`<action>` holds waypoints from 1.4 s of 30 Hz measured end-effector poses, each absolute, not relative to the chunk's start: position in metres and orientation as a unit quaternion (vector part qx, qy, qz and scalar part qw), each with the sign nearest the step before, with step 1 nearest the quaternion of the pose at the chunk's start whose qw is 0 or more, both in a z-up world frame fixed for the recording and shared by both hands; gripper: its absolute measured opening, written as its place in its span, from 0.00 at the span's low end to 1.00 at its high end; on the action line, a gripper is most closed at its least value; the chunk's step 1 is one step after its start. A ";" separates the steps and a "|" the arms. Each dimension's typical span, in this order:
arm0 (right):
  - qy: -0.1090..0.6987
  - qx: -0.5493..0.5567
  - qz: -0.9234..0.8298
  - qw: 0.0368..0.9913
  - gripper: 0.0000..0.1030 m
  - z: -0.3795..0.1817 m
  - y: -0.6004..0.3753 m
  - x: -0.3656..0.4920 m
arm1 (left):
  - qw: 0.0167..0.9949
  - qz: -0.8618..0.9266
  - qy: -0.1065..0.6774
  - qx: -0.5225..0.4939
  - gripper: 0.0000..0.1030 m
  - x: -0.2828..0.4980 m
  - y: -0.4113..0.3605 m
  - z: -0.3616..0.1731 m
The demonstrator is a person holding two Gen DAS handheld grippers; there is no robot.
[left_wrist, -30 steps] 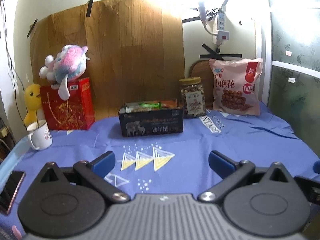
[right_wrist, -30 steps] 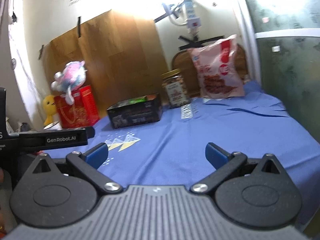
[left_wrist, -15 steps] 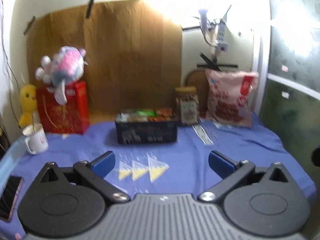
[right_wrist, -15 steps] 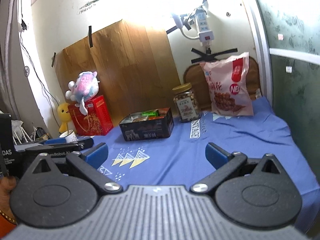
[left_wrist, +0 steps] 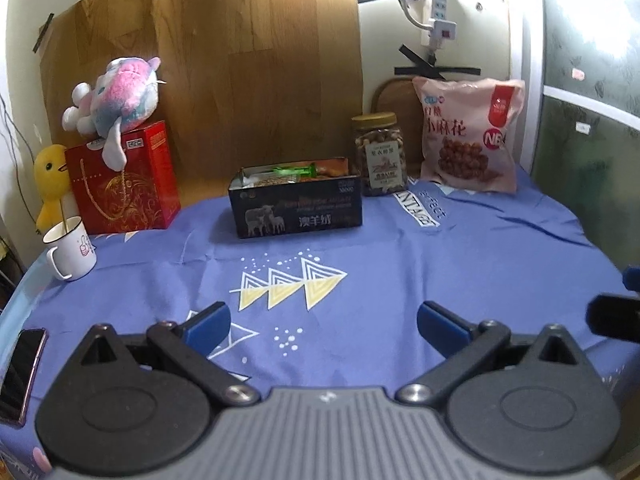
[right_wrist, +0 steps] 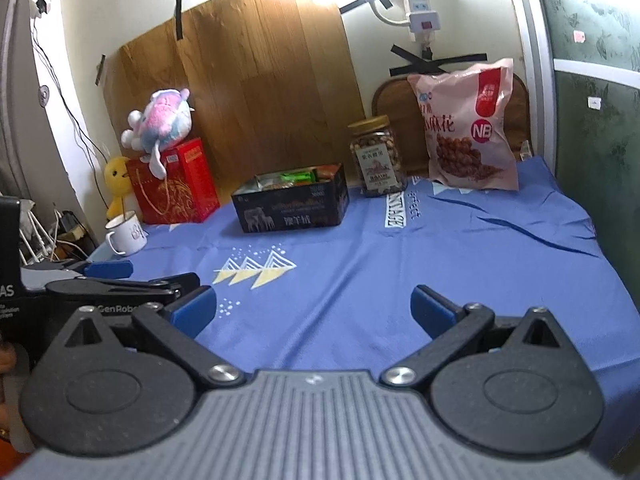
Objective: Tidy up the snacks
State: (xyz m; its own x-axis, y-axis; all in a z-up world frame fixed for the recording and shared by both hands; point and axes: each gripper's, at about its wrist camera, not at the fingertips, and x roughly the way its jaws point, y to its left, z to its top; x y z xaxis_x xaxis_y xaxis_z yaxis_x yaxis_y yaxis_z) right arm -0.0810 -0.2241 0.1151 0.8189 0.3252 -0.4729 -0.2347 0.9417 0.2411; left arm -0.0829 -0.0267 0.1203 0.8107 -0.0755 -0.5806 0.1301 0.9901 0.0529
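A dark box (left_wrist: 298,210) (right_wrist: 292,206) filled with snack packets sits at the back middle of the blue-clothed table (left_wrist: 400,272). To its right stand a jar of nuts (left_wrist: 380,154) (right_wrist: 376,156) and a big pink snack bag (left_wrist: 470,134) (right_wrist: 468,128) leaning on the wall. My left gripper (left_wrist: 323,324) is open and holds nothing, well short of the box. My right gripper (right_wrist: 314,306) is open too, with bare cloth between its blue fingers. The left gripper's side shows at the left of the right wrist view.
A red gift box (left_wrist: 124,178) with a plush toy (left_wrist: 116,98) on top stands back left, beside a yellow duck (left_wrist: 50,178) and a white mug (left_wrist: 72,254). A phone (left_wrist: 20,372) lies at the left edge. A wooden board leans behind.
Both views settled after shaking. The left view tilted and came back a little closer to the box. The right view swung upright. Both grippers stayed open; no object moved.
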 end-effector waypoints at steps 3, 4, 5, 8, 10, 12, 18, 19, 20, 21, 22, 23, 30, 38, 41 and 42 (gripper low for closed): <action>0.272 0.089 0.146 0.947 1.00 0.107 -0.225 -0.077 | 0.949 -0.054 0.305 0.052 1.00 -0.083 -0.030 0.118; 0.274 0.089 0.144 0.947 1.00 0.105 -0.225 -0.077 | 0.949 -0.055 0.305 0.053 1.00 -0.083 -0.032 0.117; 0.277 0.089 0.144 0.946 1.00 0.103 -0.225 -0.076 | 0.949 -0.057 0.305 0.057 1.00 -0.082 -0.035 0.116; 0.283 0.095 0.144 0.943 1.00 0.097 -0.225 -0.071 | 0.947 -0.055 0.306 0.080 1.00 -0.081 -0.043 0.113; 0.286 0.098 0.146 0.942 1.00 0.094 -0.224 -0.069 | 0.946 -0.049 0.308 0.091 1.00 -0.080 -0.046 0.110; 0.287 0.104 0.153 0.940 1.00 0.091 -0.224 -0.067 | 0.944 -0.050 0.315 0.087 1.00 -0.078 -0.044 0.106; 0.289 0.113 0.172 0.935 1.00 0.084 -0.221 -0.064 | 0.943 -0.026 0.323 0.082 1.00 -0.072 -0.036 0.099; 0.289 0.112 0.173 0.935 1.00 0.083 -0.219 -0.063 | 0.942 -0.021 0.323 0.083 1.00 -0.070 -0.035 0.098; 0.290 0.111 0.174 0.934 1.00 0.082 -0.218 -0.061 | 0.942 -0.017 0.324 0.085 1.00 -0.067 -0.034 0.098; 0.291 0.111 0.175 0.934 1.00 0.081 -0.217 -0.059 | 0.942 -0.012 0.324 0.088 1.00 -0.065 -0.033 0.098; 0.292 0.112 0.176 0.933 1.00 0.081 -0.216 -0.057 | 0.942 -0.008 0.322 0.090 1.00 -0.062 -0.032 0.098; 0.293 0.113 0.177 0.933 1.00 0.081 -0.216 -0.054 | 0.943 -0.003 0.320 0.090 1.00 -0.060 -0.031 0.098; 0.306 0.122 0.186 0.926 1.00 0.075 -0.206 -0.029 | 0.941 0.011 0.325 0.090 1.00 -0.037 -0.024 0.094; 0.327 0.125 0.197 0.916 1.00 0.067 -0.192 0.004 | 0.938 0.033 0.335 0.085 1.00 -0.008 -0.010 0.091; 0.332 0.124 0.203 0.913 1.00 0.067 -0.188 0.015 | 0.937 0.036 0.337 0.086 1.00 0.002 -0.006 0.090; 0.333 0.124 0.204 0.912 1.00 0.068 -0.186 0.019 | 0.937 0.037 0.337 0.087 1.00 0.005 -0.005 0.090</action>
